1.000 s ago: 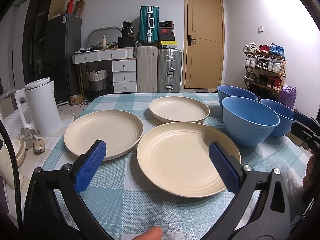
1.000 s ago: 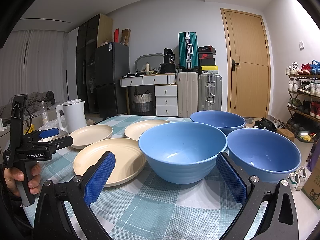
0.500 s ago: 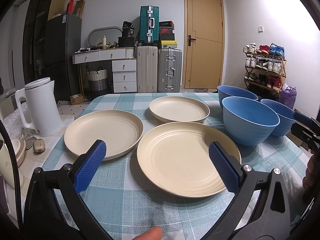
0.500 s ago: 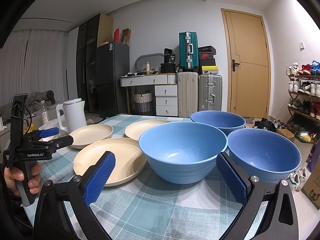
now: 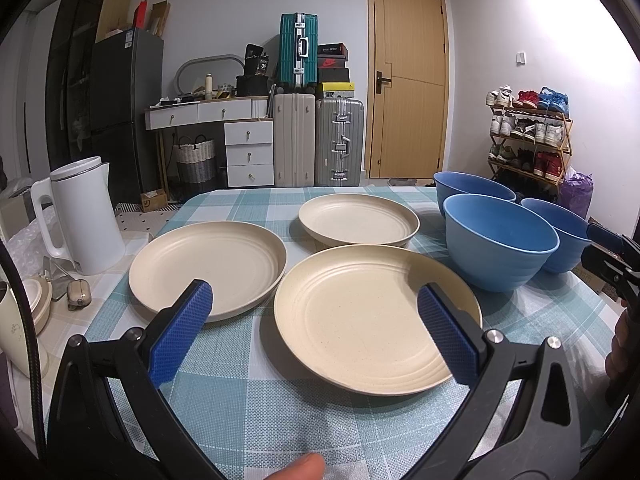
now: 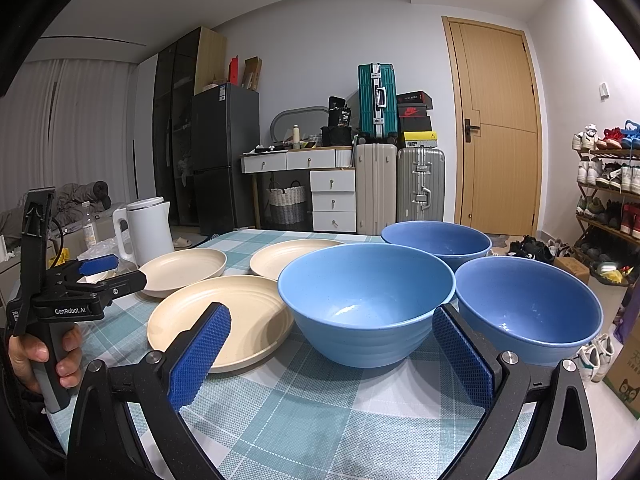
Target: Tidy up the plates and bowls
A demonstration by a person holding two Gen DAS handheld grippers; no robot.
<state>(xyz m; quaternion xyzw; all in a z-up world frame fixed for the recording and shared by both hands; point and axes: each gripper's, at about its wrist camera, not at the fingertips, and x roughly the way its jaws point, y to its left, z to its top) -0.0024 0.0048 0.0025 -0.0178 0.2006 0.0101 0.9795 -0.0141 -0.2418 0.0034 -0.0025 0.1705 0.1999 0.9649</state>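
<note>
Three cream plates lie on the checked tablecloth: a near one (image 5: 372,316), a left one (image 5: 208,264) and a far one (image 5: 358,220). Three blue bowls stand to the right: a near one (image 5: 500,240), a far one (image 5: 472,188) and a right one (image 5: 560,236). My left gripper (image 5: 314,324) is open and empty, just before the near plate. My right gripper (image 6: 332,348) is open and empty, just before the near bowl (image 6: 366,300), with the right bowl (image 6: 528,308), far bowl (image 6: 436,240) and near plate (image 6: 224,320) around it.
A white kettle (image 5: 84,216) stands off the table's left edge beside small items (image 5: 78,292). The tablecloth (image 5: 280,408) is bare in front of the plates. Suitcases (image 5: 316,140), a desk and a shoe rack (image 5: 528,136) stand beyond the table.
</note>
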